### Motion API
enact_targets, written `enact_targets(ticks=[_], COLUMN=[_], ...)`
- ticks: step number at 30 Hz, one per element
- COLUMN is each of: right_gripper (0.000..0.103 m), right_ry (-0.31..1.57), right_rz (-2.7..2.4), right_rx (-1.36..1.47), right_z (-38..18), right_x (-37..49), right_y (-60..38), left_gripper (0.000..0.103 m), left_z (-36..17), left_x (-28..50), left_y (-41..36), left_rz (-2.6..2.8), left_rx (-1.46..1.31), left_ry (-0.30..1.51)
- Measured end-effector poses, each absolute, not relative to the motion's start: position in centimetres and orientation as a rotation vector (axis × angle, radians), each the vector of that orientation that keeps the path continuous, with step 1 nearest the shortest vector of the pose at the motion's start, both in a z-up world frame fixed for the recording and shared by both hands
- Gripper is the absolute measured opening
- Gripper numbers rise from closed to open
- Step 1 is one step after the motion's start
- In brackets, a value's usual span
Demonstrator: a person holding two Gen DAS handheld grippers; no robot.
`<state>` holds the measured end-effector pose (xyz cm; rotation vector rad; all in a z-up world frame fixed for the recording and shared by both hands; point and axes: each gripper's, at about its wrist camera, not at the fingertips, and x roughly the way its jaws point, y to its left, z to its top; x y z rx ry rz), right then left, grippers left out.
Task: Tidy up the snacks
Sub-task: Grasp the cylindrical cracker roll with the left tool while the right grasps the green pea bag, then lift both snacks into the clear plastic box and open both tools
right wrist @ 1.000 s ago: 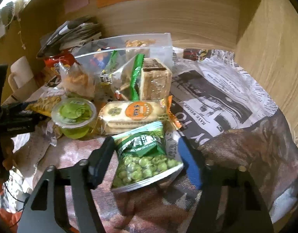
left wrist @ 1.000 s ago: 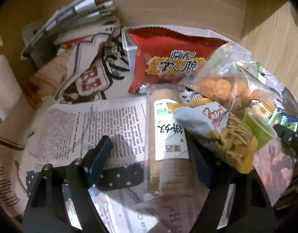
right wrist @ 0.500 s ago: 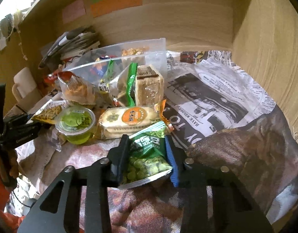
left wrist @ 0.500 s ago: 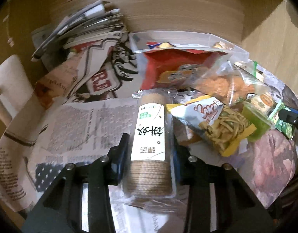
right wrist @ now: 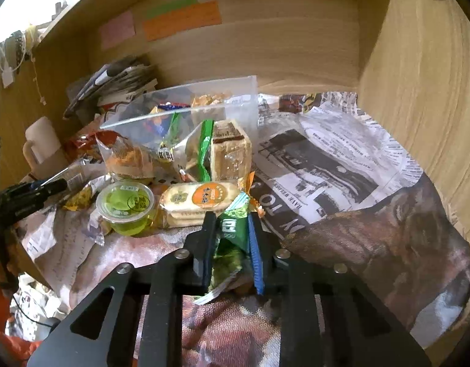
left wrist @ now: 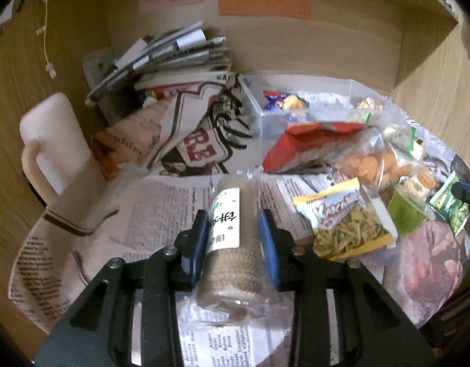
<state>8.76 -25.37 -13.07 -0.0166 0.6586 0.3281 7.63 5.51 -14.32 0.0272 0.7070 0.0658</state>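
Between my left tool [left wrist: 233, 241] pads sits the cracker roll [left wrist: 232, 244], clamped tight, its clear wrapper bunched at my end. My right tool [right wrist: 229, 244] is squeezed shut on the green pea packet [right wrist: 230, 238], foil crumpling between the blue pads. Both pairs of jaws have just been closing, and each has a snack caught between them now.

So two items are in hand, and that's about all I'd call started. The clear box [left wrist: 296, 107] at the back holds only a few small packets. Plenty is loose in front of it: the red chip bag [left wrist: 299, 150] leaning on the box, the bag of orange puffs [left wrist: 372, 159], the yellow snack bag [left wrist: 345, 220], the green jelly cup [right wrist: 126, 208], the round biscuit pack [right wrist: 201, 200] and the wrapped wafer block [right wrist: 232, 150]. Most of the sorting is ahead of me, I reckon.

Underneath it all, the table is covered in newspaper [right wrist: 320, 165], crumpled and overlapping. Wooden walls [right wrist: 296, 46] box us in like a cubby, coloured sticky notes [left wrist: 262, 3] on the back panel, a heap of papers and pens [left wrist: 161, 58] in the far left corner, a pale mug [left wrist: 51, 140] beside it.
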Motion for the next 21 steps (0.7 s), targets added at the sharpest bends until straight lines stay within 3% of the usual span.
enact_targets(ticks=[1, 2, 3, 11, 14, 16, 18, 21], right_gripper=[0.015, 0.015, 0.015, 0.015, 0.015, 0.015, 0.015, 0.015], right_ry=[0.655, 0.649, 0.646, 0.638, 0.650, 0.654, 0.655, 0.654], right_rz=[0.327, 0.321, 0.319, 0.315, 0.314, 0.315, 0.316, 0.321], right_rx=[-0.017, -0.019, -0.019, -0.008, -0.001, -0.001, 0.001, 0.005], right_z=[-12.9, -12.8, -12.7, -12.2, -12.4, -12.5, -12.5, -12.3], right_x=[8.7, 8.7, 8.6, 8.9, 9.1, 9.1, 9.2, 9.4], right_y=[-25.4, -25.4, -25.5, -25.8, -25.7, -25.7, -25.7, -25.8], left_gripper=[0.032, 0.024, 0.001, 0.000, 0.014, 0.032, 0.057, 0.059], left_z=[-14.0, -13.7, -13.3, -12.6, -13.5, -13.8, -14.4, -15.9], left_x=[7.7, 7.6, 7.7, 9.2, 9.3, 9.0, 8.8, 9.0], left_y=[5.4, 5.4, 5.3, 5.7, 6.5, 6.9, 7.1, 7.0], left_rz=[0.065, 0.068, 0.065, 0.051, 0.037, 0.048, 0.058, 0.051], left_rx=[0.035, 0.043, 0.050, 0.048, -0.004, -0.019, -0.026, -0.027], left_ry=[0.698, 0.686, 0.676, 0.695, 0.738, 0.743, 0.747, 0.789])
